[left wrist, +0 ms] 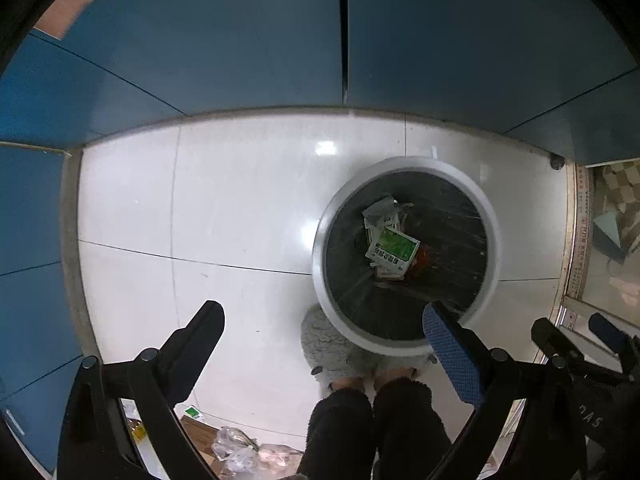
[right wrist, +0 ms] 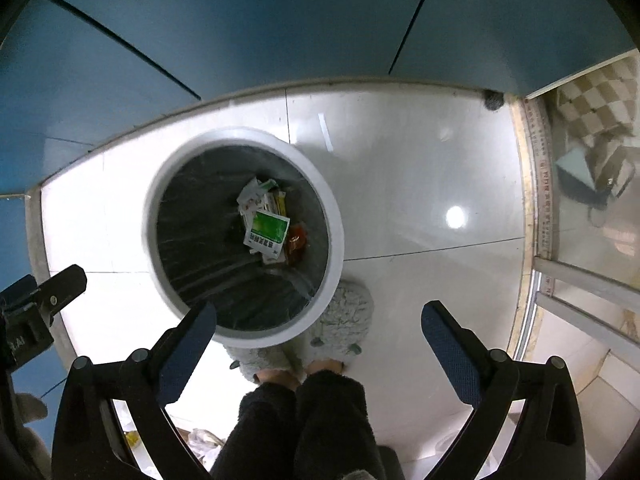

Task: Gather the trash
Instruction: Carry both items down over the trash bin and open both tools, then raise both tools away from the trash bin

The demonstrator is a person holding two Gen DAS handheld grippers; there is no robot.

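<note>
A round white-rimmed trash bin (left wrist: 491, 216) with a black liner stands on the white tiled floor; it also shows in the right wrist view (right wrist: 338, 236). Inside lie several wrappers, topped by a green and white packet (left wrist: 394, 249) (right wrist: 267, 232) and an orange wrapper (right wrist: 297, 242). My left gripper (left wrist: 324, 328) is open and empty, above the floor to the left of the bin. My right gripper (right wrist: 318, 326) is open and empty, above the bin's near right side. Each gripper shows at the edge of the other's view.
Blue cabinet panels (left wrist: 240, 40) close off the back and left. The person's legs in dark trousers (left wrist: 376, 424) and grey fluffy slippers (right wrist: 340, 320) stand beside the bin. A plastic bag and packets (left wrist: 236, 448) lie on a surface at the bottom. A glass door edge (right wrist: 540, 200) is at the right.
</note>
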